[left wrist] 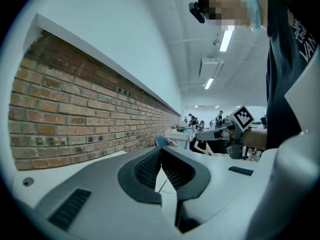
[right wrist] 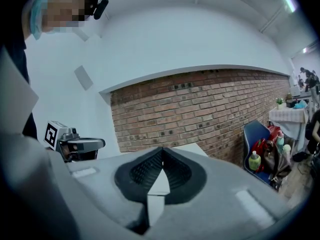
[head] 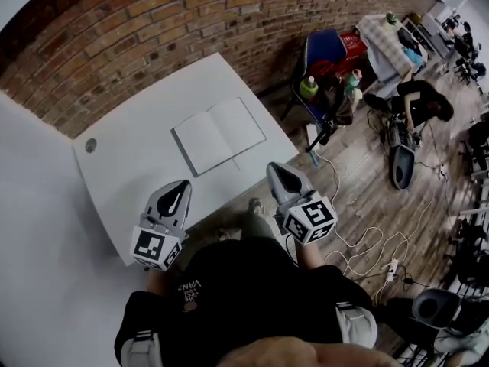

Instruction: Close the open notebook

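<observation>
- We found the notebook [head: 219, 134] lying open and flat on the white table [head: 130, 174], blank pages up. It lay toward the table's far right part, near the brick wall [head: 153, 29].
- Its spine ran at a slant across the head view, with one page on either side.
- We held the left gripper [head: 182, 186] over the near edge of the table, short of the notebook and not touching it. In its own view the left gripper [left wrist: 161, 150] had its ribbed pads pressed tip to tip, with nothing between them.
- We held the right gripper [head: 276, 170] just beyond the notebook's near right corner, also apart from it. Its own view showed the right gripper [right wrist: 161, 150] closed the same way, tips meeting on nothing.
- Each gripper carried its marker cube at the rear, the left one [head: 157, 248] and the right one [head: 311, 220], close to our dark sleeves.
- A small round hole [head: 91, 145] sat near the table's far left corner.
- Past the table's right end we saw a blue chair [head: 325, 52] with a green bottle [head: 309, 88] beside it.
- A white cable [head: 367, 243] trailed across the wooden floor [head: 359, 182].
</observation>
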The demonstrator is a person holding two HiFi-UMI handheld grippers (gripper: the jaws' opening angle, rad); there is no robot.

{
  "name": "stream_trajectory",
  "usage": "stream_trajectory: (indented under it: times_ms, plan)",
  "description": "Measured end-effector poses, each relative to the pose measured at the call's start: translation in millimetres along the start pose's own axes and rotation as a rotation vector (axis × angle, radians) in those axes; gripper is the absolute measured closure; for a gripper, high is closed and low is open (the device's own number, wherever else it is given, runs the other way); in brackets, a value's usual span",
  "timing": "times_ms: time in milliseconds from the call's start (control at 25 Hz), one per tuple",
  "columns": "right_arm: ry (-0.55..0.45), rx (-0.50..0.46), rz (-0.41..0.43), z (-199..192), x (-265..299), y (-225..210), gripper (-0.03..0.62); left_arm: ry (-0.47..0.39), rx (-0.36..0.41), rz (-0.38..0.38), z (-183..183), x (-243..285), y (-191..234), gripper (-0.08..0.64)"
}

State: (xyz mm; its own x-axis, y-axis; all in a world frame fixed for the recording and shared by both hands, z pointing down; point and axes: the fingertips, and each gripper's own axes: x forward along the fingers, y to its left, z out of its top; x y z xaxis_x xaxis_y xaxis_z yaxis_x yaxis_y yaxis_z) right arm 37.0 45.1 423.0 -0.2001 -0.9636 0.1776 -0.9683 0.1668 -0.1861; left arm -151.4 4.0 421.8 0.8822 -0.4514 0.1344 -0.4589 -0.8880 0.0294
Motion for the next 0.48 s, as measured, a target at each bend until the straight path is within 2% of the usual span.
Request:
stream_trajectory:
  times_ms: [160, 480]
  plan:
    - [-0.005, -0.006, 0.012, 3, 13, -10, 0.594, 0.002, -0.005, 0.016, -2, 10, 6, 0.549]
    - [0.02, -0.029, 0.094, 12, 53, -29, 0.594, 0.016, -0.024, 0.109, -5, 30, 26, 0.548]
